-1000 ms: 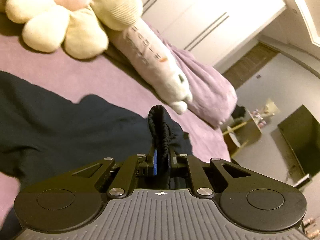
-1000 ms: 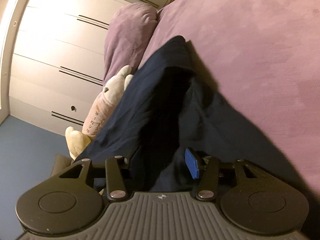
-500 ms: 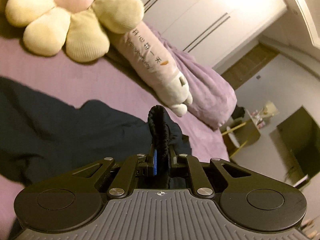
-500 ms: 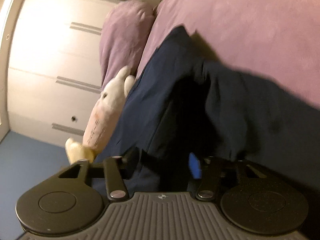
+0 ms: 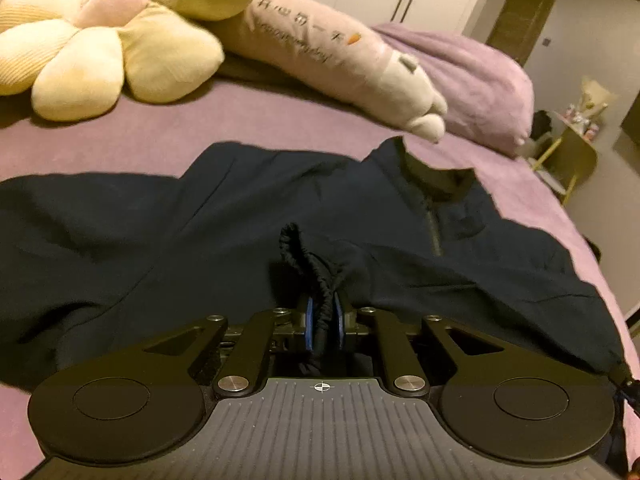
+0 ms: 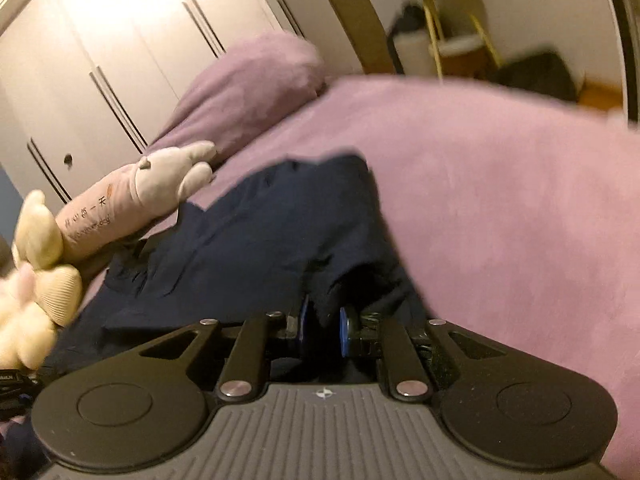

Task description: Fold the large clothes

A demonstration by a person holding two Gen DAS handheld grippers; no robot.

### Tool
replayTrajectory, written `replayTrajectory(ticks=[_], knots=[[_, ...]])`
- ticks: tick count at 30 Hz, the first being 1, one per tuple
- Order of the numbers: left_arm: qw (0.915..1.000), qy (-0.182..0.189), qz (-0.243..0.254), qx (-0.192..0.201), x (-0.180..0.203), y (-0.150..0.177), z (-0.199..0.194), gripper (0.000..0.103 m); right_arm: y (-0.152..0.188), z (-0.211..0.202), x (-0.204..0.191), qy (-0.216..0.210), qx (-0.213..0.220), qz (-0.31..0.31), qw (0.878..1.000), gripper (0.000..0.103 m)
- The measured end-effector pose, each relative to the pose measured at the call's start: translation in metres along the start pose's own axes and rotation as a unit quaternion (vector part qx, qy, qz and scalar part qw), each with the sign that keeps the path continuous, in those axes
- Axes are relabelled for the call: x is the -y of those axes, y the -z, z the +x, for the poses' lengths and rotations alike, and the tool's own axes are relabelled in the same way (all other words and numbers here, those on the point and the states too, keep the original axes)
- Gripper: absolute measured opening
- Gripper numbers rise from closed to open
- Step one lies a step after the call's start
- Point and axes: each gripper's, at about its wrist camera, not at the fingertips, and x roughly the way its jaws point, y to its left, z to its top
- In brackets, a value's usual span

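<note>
Our left gripper point(image 5: 322, 320) clamps the navy jacket's point(image 5: 200, 232) elastic cuff. Our right gripper point(image 6: 322, 324) has been closing onto a fabric fold. The body stretches ahead of both, collar point(image 5: 436, 178) farthest.

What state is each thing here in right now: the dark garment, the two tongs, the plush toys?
Navy jacket: spread rumpled on the purple bed, collar zip partly open.
Left tongs: shut on the jacket's gathered elastic hem.
Right tongs: just been closing, navy fabric pinched between the pads.
Flower cushion: lying on the bed.
Long plush: lying on its side.
</note>
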Motion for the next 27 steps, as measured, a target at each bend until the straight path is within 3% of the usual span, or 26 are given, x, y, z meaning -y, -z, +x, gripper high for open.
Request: replayTrajectory(ticks=[3, 8, 10, 11, 12, 14, 16, 18, 19, 21, 24, 27], knots=[[0.9993, -0.022, 0.031, 0.004, 0.007, 0.004, 0.010, 0.021, 0.000, 0.012, -0.004, 0.026, -0.006, -0.022, 0.999, 0.013], [0.9971, -0.061, 0.046, 0.000, 0.003, 0.008, 0.013, 0.056, -0.003, 0.013, -0.002, 0.019, -0.023, -0.030, 0.999, 0.014], [0.9968, -0.067, 0.042, 0.006, -0.004, 0.007, 0.001, 0.062, -0.007, -0.004, 0.003, 0.005, -0.033, -0.021, 0.999, 0.021], [0.9964, -0.074, 0.040, 0.013, -0.008, 0.007, -0.009, 0.064, -0.007, -0.013, 0.003, 0.010, -0.037, -0.023, 0.999, 0.034], [0.9957, -0.082, 0.040, 0.019, -0.011, 0.008, -0.017, 0.065, -0.009, -0.023, 0.003, 0.011, -0.038, -0.029, 0.999, 0.041], [0.9951, -0.082, 0.046, 0.031, -0.011, 0.009, -0.032, 0.065, -0.007, -0.047, 0.006, 0.003, -0.018, -0.041, 0.999, 0.041], [0.9963, -0.061, 0.053, 0.028, -0.003, 0.012, -0.038, 0.065, -0.010, -0.055, -0.002, 0.004, 0.000, -0.064, 0.998, 0.037], [0.9969, -0.040, 0.067, 0.009, 0.010, 0.017, -0.031, 0.065, -0.011, -0.046, -0.021, -0.012, 0.002, -0.092, 0.996, 0.020], [0.9962, -0.040, 0.077, 0.000, 0.016, 0.020, -0.024, 0.065, -0.011, -0.037, -0.032, -0.019, -0.001, -0.107, 0.994, 0.018], [0.9942, -0.055, 0.092, -0.013, 0.023, 0.025, -0.006, 0.065, -0.005, -0.018, -0.058, -0.034, -0.007, -0.154, 0.988, 0.017], [0.9939, -0.067, 0.085, -0.019, 0.021, 0.025, 0.012, 0.068, 0.007, 0.016, -0.088, -0.021, -0.001, -0.225, 0.974, 0.013], [0.9906, -0.085, 0.107, -0.006, 0.020, 0.021, 0.024, 0.080, 0.014, 0.054, -0.089, 0.007, -0.046, -0.254, 0.966, 0.008]])
